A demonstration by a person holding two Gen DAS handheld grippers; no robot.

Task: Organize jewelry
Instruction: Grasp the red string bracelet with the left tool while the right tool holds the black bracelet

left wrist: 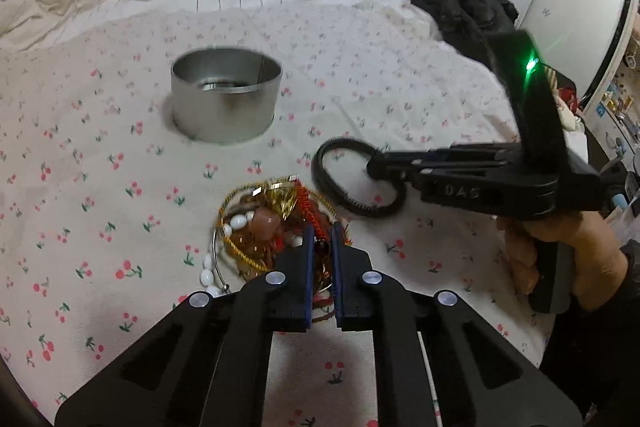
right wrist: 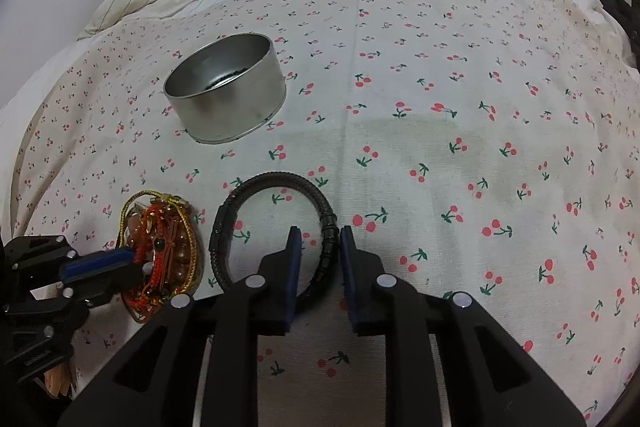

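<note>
Two grips noted: our left gripper [left wrist: 322, 241] clamped the nearer bead tangle [left wrist: 272, 227]; right gripper [right wrist: 318, 241], jaws apart, straddled the black bracelet [right wrist: 276, 227] lying tin-ward [right wrist: 224, 91].

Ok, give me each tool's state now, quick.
Left tool: shut on the tangled jewelry pile.
Right tool: open; the black bracelet lies between its pads, not pinched.
</note>
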